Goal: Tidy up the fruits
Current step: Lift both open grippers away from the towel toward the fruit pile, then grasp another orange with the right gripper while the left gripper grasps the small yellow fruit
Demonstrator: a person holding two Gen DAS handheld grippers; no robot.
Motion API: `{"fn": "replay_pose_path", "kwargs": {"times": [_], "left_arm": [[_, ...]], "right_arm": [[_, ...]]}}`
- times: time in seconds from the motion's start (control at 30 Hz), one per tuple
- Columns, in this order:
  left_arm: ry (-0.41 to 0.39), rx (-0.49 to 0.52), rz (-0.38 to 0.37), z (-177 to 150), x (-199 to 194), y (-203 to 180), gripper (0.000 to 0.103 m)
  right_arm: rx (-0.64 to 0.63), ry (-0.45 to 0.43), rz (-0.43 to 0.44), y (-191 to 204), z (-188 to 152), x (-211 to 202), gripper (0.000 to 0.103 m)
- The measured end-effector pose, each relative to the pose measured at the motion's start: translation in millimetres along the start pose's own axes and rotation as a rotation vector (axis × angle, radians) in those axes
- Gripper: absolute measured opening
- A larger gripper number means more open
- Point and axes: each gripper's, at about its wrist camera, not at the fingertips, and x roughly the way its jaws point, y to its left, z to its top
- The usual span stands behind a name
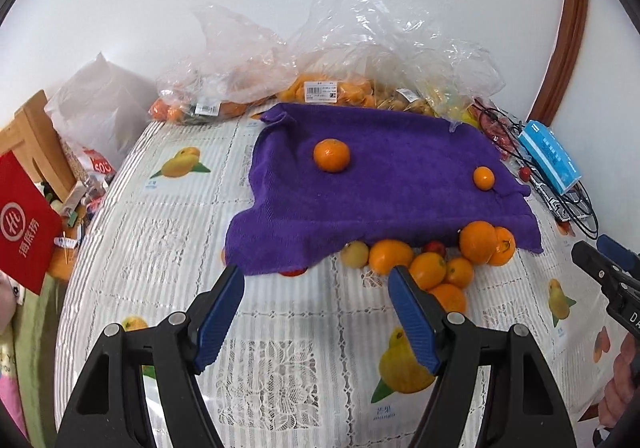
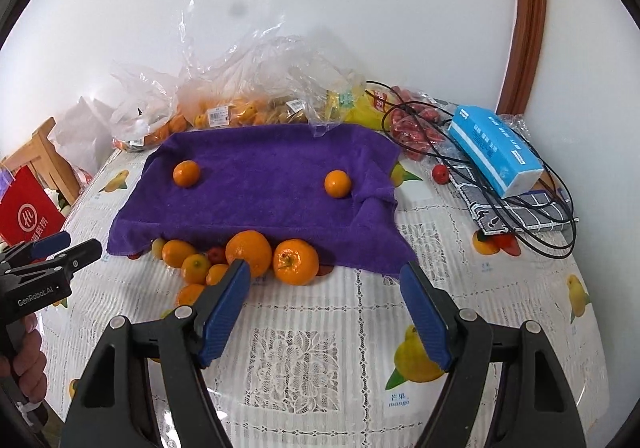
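A purple towel (image 1: 380, 199) (image 2: 260, 203) lies spread on the table. On it rest a mandarin (image 1: 331, 155) (image 2: 186, 173) at the left and a smaller orange fruit (image 1: 483, 178) (image 2: 337, 183) at the right. A heap of oranges (image 1: 478, 242) (image 2: 248, 250), with small red and yellow fruits among them, sits at the towel's near edge. My left gripper (image 1: 316, 276) (image 2: 78, 244) hovers open just short of that edge, left of the heap. My right gripper (image 2: 325, 268) (image 1: 594, 246) is open too, its left finger in front of the heap. Neither holds anything.
Clear plastic bags of fruit (image 1: 320, 87) (image 2: 224, 111) line the wall behind the towel. A blue tissue pack (image 2: 496, 147) (image 1: 550, 155), black cables (image 2: 532, 232) and a checked cloth lie at the right. A wooden chair (image 1: 36, 139) and red packet (image 1: 24, 224) stand at the left.
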Motion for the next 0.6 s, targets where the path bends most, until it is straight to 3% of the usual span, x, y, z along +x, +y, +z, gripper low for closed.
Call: {"fn": "replay_pose_path", "kwargs": {"times": [0.17, 0.5, 0.6], "left_arm": [[0.016, -0.017, -0.002, -5.8, 9.0, 7.1, 0.073], [0.043, -0.012, -0.004, -8.1, 33.8, 14.5, 0.073], [0.061, -0.026, -0.004, -8.8, 45.2, 18.9, 0.073]], "right_arm": [[-0.001, 0.016, 0.025, 0.7, -5.6, 8.0, 0.075], [-0.017, 0.075, 0.052, 8.4, -13.8, 50.7, 0.052], [-0.029, 0.094, 0.064, 10.3, -15.5, 65.8, 0.051]]}}
